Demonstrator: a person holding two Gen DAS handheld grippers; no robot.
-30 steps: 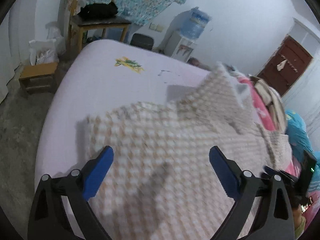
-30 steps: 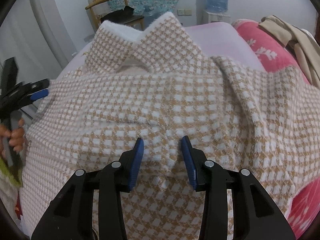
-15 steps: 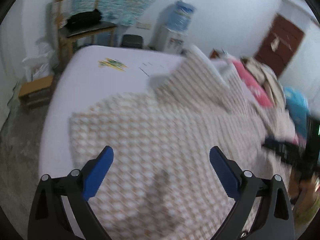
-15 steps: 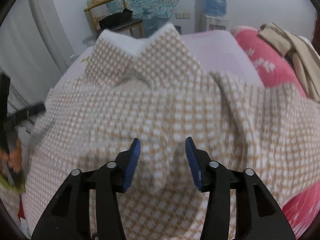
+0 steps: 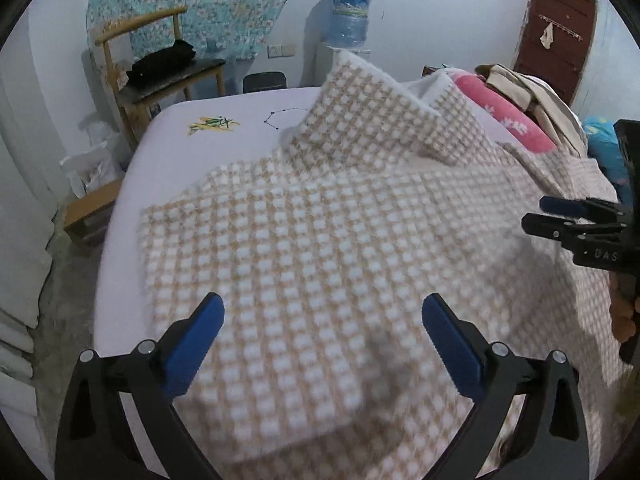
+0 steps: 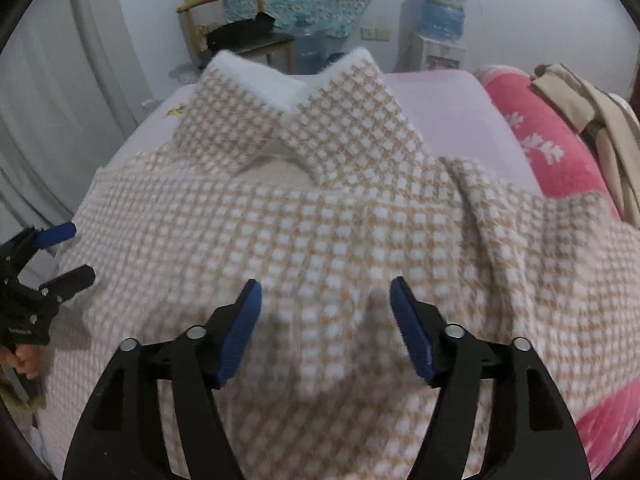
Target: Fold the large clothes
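We have a large beige-and-white checked fleecy garment (image 6: 320, 220) spread across the pale lilac bed sheet (image 5: 192, 160), its white-lined collar (image 6: 288, 120) standing up at the far end and one side draped toward the pink patterned blanket (image 6: 552, 152) on the right. Our right gripper (image 6: 326, 308) points down over the lower middle of the garment; its jaws are opening, the blue pads (image 6: 240, 328) standing clear of a raised wrinkle of cloth that lies between them without being pinched. Our left gripper (image 5: 323, 328) hovers over the garment's left half with its jaws wide apart, cloth beneath them but nothing gripped. Beyond the bed we see a wooden chair (image 5: 160, 72) and a blue water bottle on a dispenser (image 5: 348, 16).
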